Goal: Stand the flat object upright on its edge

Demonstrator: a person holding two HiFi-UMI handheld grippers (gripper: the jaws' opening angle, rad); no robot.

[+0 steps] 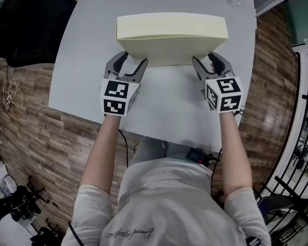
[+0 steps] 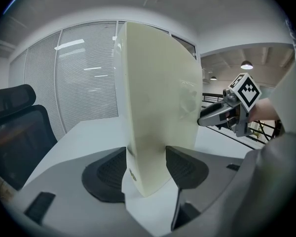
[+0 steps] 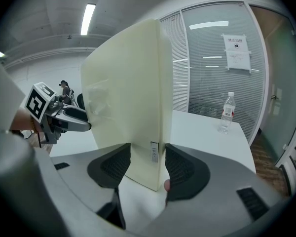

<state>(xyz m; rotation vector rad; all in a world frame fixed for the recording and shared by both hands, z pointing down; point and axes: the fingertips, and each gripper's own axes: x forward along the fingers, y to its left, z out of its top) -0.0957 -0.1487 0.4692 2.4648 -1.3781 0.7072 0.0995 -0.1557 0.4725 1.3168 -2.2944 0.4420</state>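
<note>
A black office chair (image 1: 31, 22) stands off the tabletop's far corner, well to the left of the left claw (image 1: 133, 60), with loose pale cables (image 1: 13, 94) on the wood-plank floor (image 1: 36, 132) nearer in on that side. Nothing lies on the pale grey tabletop (image 1: 164, 101) between that claw and the chair.

The left claw is wide. Between its ribbed black pads (image 2: 108, 174) stands the left end of the flat cream rectangular box (image 1: 172, 35). The pads sit just beside its two broad faces and show no squeeze on them.

The box stands upright on one long edge on the tabletop and spans from one claw to the other. It is closed, so what it holds cannot be seen. The tabletop on the near side of the box, between the claws, is bare.

The right claw (image 1: 205, 59) is wide too. The box's right end, with a small label on its narrow side, stands between its pads (image 3: 185, 172), which also sit just beside the faces.

Beyond the right claw and to its right, well apart from the box, a clear plastic water bottle (image 3: 227, 112) stands near the tabletop's far corner; its contents cannot be made out. Behind it, a white paper notice (image 3: 237, 52) hangs on a glass wall.
</note>
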